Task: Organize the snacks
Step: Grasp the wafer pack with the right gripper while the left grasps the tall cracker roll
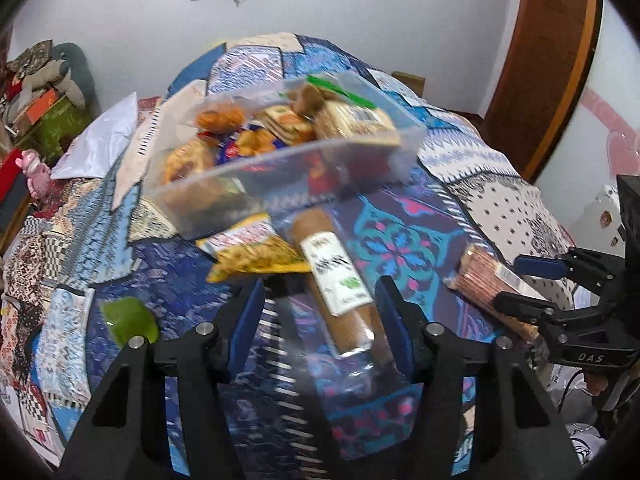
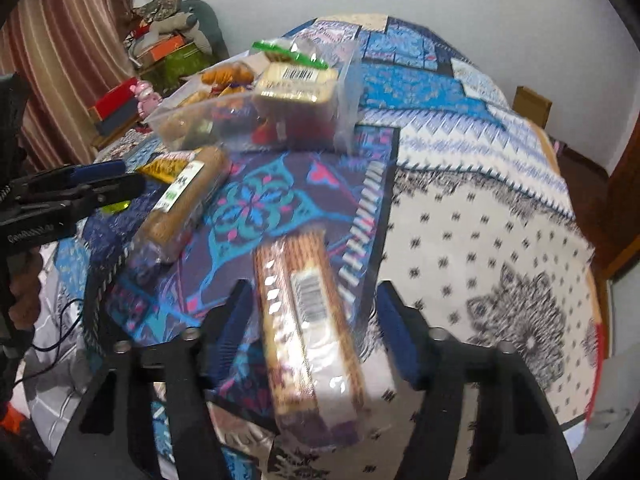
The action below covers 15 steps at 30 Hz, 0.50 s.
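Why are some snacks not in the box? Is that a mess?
A bit. The clear box already holds many snacks, but three still lie loose on the blanket: a yellow cracker pack against the box, a long biscuit roll and a striped wafer pack. Nothing looks spilled or torn.

Between my left gripper's (image 1: 320,320) blue pads lies a long biscuit roll (image 1: 340,280), leaving slim gaps on either side. Just ahead, a yellow cracker packet (image 1: 256,258) and the clear snack-filled tub (image 1: 280,152) block the way forward. To the roll's right, the patterned bedspread (image 1: 400,240) is bare up to my right gripper (image 2: 312,320), which straddles a striped wafer pack (image 2: 308,300). Right of that pack, the white dotted cloth (image 2: 480,240) is free. A green scrap (image 1: 128,320) sits just left of my left gripper.
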Each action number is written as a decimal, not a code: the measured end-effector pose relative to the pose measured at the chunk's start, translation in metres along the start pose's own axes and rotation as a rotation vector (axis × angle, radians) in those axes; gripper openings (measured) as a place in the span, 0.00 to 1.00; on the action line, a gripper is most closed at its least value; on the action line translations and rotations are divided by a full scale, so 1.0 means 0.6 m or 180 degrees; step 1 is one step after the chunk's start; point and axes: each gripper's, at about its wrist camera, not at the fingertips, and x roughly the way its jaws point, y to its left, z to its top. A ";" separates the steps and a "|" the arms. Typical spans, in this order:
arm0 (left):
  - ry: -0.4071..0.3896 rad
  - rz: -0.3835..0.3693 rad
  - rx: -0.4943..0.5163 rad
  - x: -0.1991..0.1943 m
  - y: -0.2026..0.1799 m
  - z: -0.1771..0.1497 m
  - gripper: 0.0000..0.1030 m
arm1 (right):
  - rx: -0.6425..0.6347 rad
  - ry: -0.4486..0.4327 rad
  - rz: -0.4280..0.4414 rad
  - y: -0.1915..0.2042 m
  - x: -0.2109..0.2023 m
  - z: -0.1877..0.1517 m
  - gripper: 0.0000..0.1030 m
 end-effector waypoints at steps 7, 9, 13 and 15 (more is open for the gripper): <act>0.0176 -0.0016 -0.0020 0.036 -0.020 0.000 0.46 | -0.0074 0.0069 0.0082 0.010 0.017 -0.012 0.45; 0.0252 -0.0013 -0.0068 0.051 -0.017 0.002 0.46 | -0.0134 0.0070 0.0063 0.016 0.021 -0.013 0.44; 0.0293 -0.0016 -0.0136 0.068 -0.015 0.007 0.46 | -0.0149 0.0027 0.0081 0.018 0.027 -0.011 0.42; 0.0300 0.0023 -0.0110 0.078 -0.019 0.011 0.46 | -0.0137 0.0002 0.0086 0.018 0.028 -0.011 0.42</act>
